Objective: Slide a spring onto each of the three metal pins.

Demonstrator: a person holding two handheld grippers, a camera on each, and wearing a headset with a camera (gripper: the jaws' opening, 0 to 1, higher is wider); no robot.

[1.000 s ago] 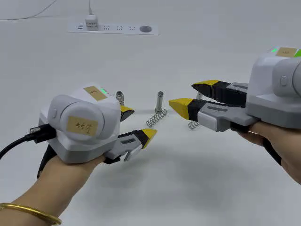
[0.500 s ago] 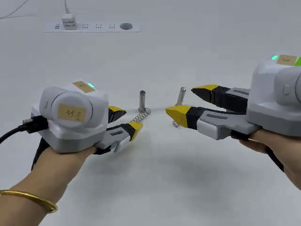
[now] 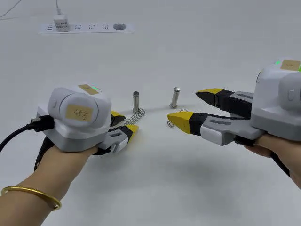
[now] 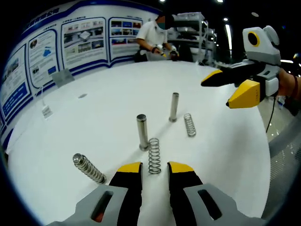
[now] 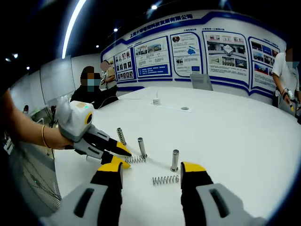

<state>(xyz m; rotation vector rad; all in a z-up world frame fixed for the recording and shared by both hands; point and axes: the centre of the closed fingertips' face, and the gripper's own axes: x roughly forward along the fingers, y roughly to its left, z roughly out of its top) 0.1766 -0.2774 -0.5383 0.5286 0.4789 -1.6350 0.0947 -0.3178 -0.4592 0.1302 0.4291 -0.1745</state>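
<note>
At bottom centre of the left gripper view, the left gripper (image 4: 154, 165) has its jaws parted by a narrow gap. The near spring (image 4: 154, 153) lies with 1 end in that gap, seemingly touching neither jaw. Just above it the middle pin (image 4: 142, 132) stands bare. At lower left the sprung pin (image 4: 88, 168) already wears a spring. The far pin (image 4: 174, 107), above centre, is bare, with the 2nd spring (image 4: 189, 125) lying beside it. At upper right the right gripper (image 4: 215, 94) is spread wide. In the right gripper view the 2nd spring lies untouched between its jaws.
</note>
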